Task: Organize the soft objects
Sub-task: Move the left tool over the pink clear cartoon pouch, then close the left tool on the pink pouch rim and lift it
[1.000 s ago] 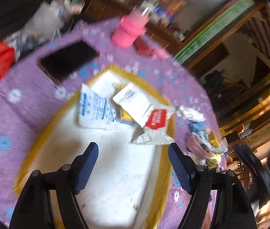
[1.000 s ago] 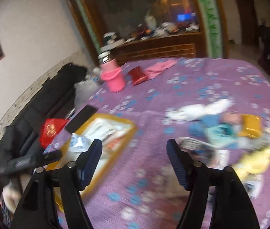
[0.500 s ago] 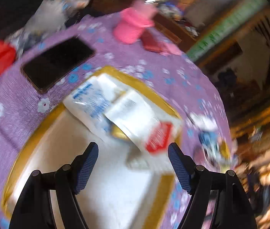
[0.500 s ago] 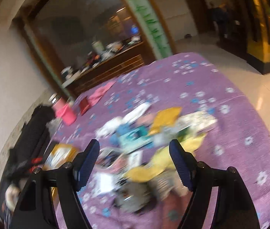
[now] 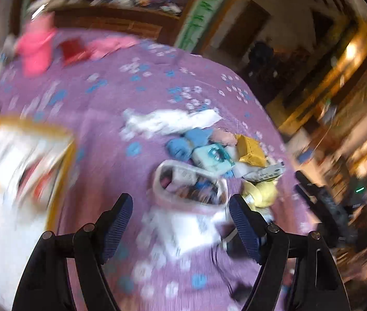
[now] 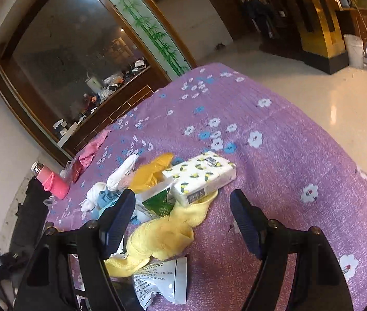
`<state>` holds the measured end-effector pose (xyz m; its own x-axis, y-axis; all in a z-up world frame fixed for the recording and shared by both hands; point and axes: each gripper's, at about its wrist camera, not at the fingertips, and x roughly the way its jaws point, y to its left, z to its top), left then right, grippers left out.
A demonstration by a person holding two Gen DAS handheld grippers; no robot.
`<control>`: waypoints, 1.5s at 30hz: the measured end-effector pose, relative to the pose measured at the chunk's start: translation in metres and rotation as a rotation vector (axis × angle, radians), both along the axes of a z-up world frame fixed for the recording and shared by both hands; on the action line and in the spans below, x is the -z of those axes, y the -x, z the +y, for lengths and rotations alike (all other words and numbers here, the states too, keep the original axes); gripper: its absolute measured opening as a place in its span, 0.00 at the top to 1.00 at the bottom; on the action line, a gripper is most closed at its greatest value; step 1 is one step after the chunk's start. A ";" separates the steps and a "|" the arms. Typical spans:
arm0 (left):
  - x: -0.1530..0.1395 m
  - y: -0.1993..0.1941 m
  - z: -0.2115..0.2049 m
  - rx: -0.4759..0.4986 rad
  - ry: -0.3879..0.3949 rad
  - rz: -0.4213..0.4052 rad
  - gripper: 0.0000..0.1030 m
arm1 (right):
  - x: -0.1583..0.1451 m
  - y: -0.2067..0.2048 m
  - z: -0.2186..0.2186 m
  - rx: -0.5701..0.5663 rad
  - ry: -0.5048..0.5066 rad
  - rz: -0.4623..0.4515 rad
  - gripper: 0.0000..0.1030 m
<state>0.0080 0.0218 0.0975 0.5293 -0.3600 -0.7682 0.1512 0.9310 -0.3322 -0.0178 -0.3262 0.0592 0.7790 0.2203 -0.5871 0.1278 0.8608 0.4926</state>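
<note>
A pile of soft things lies on the purple flowered tablecloth (image 6: 274, 155). In the right wrist view I see a lemon-print tissue pack (image 6: 200, 177), a yellow towel (image 6: 165, 235), a green-and-white packet (image 6: 157, 202), a white printed pouch (image 6: 160, 282) and a white cloth (image 6: 121, 176). My right gripper (image 6: 182, 223) is open and empty, just above the towel. My left gripper (image 5: 181, 225) is open and empty over a clear pouch (image 5: 188, 186) at the pile's near side. The blurred left wrist view also shows a teal pack (image 5: 210, 156) and a yellow packet (image 5: 251, 150).
A white tray with a yellow rim (image 5: 61, 160) holding packets lies at the left of the left wrist view. A pink bottle (image 6: 52, 180), a red pouch (image 5: 73, 49) and a pink cloth (image 6: 91, 150) sit at the far side. The table edge drops to a tiled floor on the right.
My left gripper has swung right, from over the tray to the pile. My right gripper has moved in over the pile, down close to the yellow towel. Both stayed open.
</note>
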 end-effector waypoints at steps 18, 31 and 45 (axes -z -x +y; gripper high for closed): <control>0.020 0.020 -0.020 0.148 -0.636 -0.041 0.22 | 0.007 -0.004 0.004 -0.044 -0.024 0.042 0.27; 0.054 0.010 0.032 -0.198 -0.041 0.151 0.18 | 0.015 -0.007 0.008 -0.039 0.011 0.078 0.27; 0.055 -0.008 -0.025 -0.079 -0.282 -0.028 0.57 | 0.019 -0.011 0.009 -0.069 -0.015 0.098 0.27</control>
<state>0.0165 -0.0029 0.0422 0.5692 -0.0914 -0.8171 0.0803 0.9952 -0.0554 -0.0064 -0.3169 0.0406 0.7007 0.2809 -0.6558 0.1164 0.8619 0.4936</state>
